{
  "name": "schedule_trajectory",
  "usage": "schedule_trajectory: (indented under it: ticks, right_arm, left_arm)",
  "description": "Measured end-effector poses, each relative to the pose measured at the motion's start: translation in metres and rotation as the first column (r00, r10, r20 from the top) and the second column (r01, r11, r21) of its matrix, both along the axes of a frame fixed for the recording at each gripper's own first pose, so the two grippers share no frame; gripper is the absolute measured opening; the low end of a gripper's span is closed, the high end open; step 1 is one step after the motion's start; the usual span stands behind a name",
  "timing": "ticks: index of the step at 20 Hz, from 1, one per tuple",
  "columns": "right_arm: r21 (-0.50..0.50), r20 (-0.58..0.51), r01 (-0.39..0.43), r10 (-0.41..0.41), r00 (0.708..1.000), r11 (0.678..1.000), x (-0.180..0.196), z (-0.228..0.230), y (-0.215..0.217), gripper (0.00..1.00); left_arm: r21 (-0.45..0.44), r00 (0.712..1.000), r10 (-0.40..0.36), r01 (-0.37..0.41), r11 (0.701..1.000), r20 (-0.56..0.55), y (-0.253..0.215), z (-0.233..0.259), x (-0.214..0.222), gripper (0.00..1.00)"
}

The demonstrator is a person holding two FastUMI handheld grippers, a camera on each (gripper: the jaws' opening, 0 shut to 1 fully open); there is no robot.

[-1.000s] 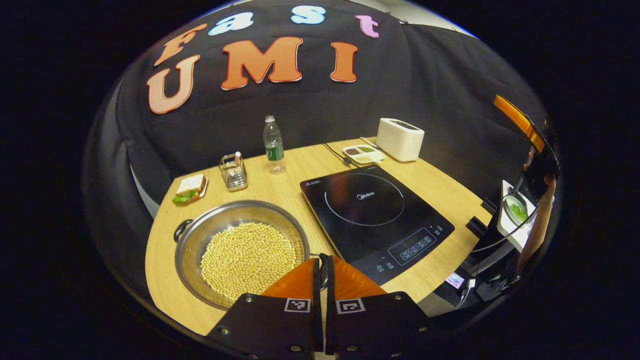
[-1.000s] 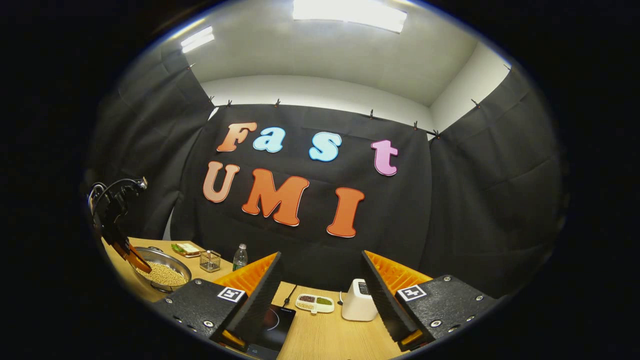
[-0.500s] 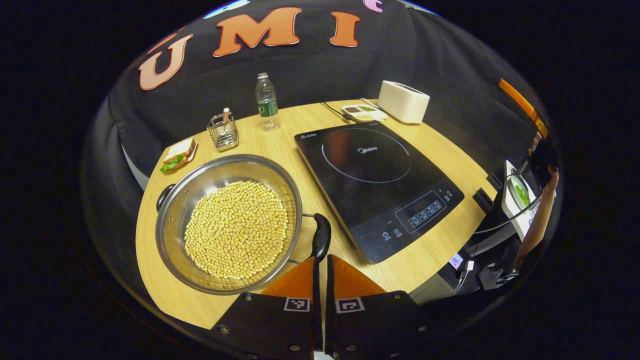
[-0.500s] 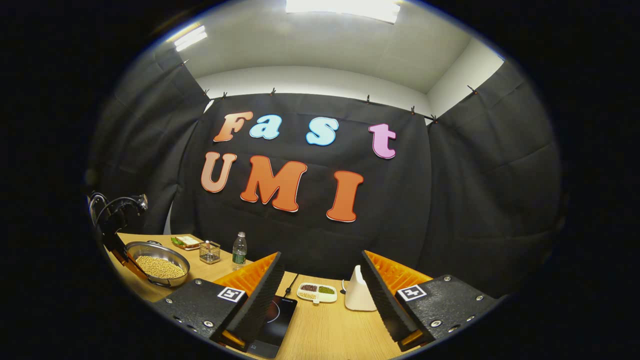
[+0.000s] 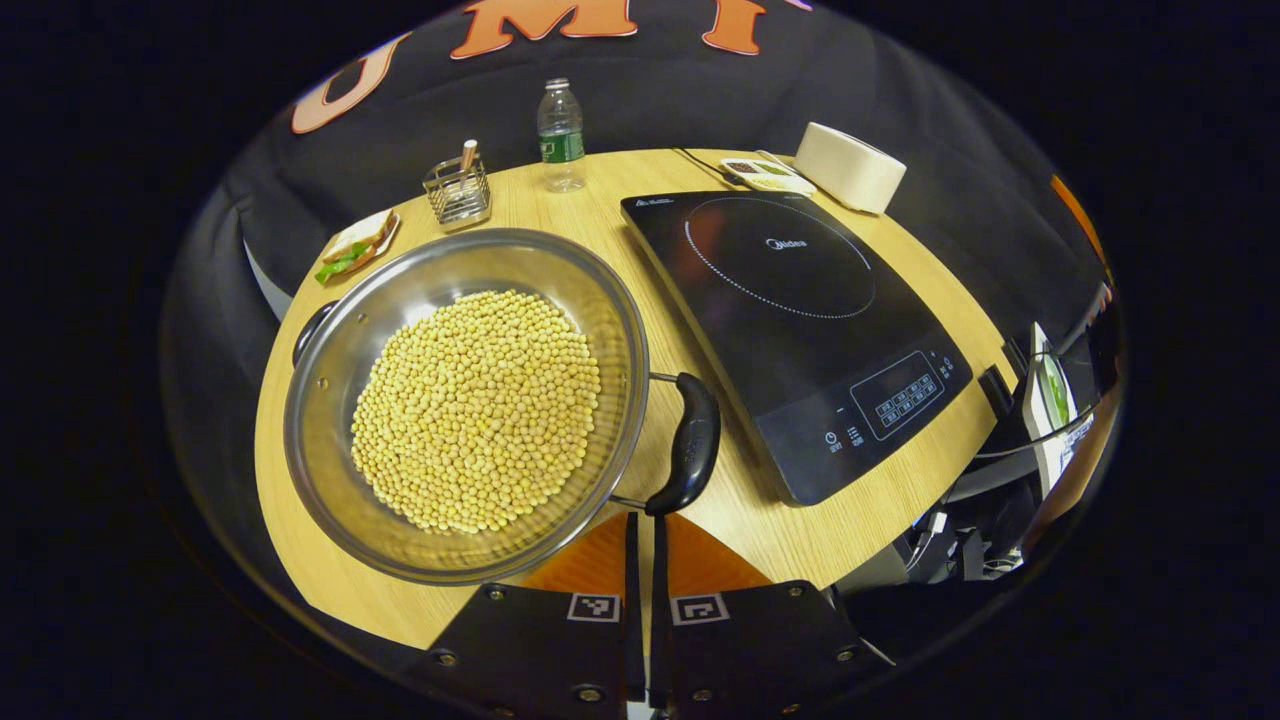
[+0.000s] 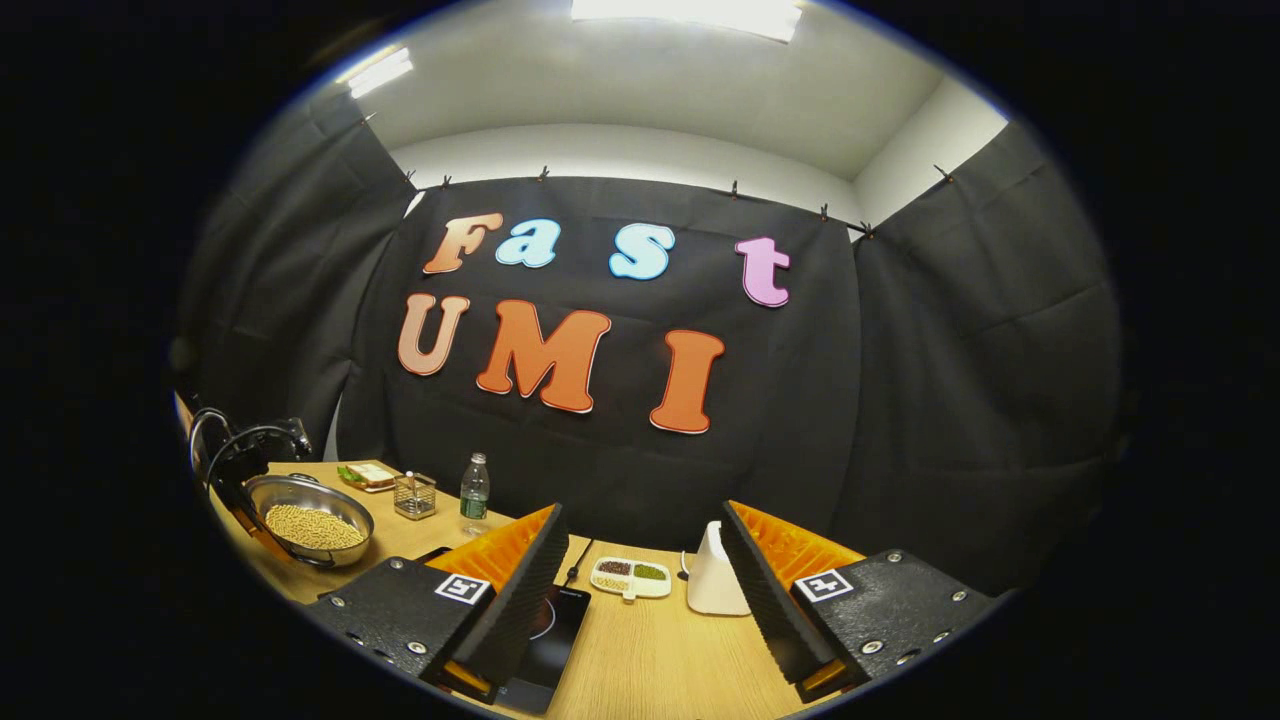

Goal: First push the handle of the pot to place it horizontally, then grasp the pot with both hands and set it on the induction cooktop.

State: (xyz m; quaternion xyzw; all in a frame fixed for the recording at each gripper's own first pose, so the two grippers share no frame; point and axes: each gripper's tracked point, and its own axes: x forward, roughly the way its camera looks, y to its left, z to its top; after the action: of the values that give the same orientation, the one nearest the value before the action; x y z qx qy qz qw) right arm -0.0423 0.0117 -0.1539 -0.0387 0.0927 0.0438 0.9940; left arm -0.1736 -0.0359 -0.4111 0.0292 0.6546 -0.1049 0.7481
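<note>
Closer now than a second ago, the left tool (image 5: 640,520) has come down toward the pot (image 5: 465,400), which fills more of the left gripper view. Its two fingers lie pressed together with nothing between them, tips just beside the black handle (image 5: 686,443); contact cannot be confirmed. A closed tool suits a push, so the handle-pushing step appears to be in hand. The pot, loaded with yellow beans (image 5: 475,410), sits on the wooden surface (image 5: 760,520) to the left of the induction cooktop (image 5: 800,320) and is not yet on it. This view shows the handle's angle and the cooktop's whole top. Beyond stand a bottle (image 5: 561,135), a wire holder (image 5: 457,190), a sandwich plate (image 5: 355,245) and a white toaster (image 5: 850,166).

In the right gripper view, the right tool (image 6: 640,580) is held high with its fingers spread wide and empty, presumably waiting for the two-handed lift. This view adds the room-level layout: the pot (image 6: 308,505) far off at the left with the left tool (image 6: 245,480) at its near side, a corner of the cooktop (image 6: 545,640) below, and a divided dish (image 6: 630,577) beside the toaster (image 6: 715,585).
</note>
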Motion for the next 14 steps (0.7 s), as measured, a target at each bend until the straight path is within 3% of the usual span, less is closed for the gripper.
schedule_trajectory:
  ticks: [14]
  right_arm:
    - [-0.001,-0.051,0.008,-0.008,0.999,1.000,-0.011,-0.017,-0.007,0.95]
  left_arm:
    - [-0.003,0.998,0.067,-0.067,0.998,0.021,-0.021,-0.024,0.047,0.01]
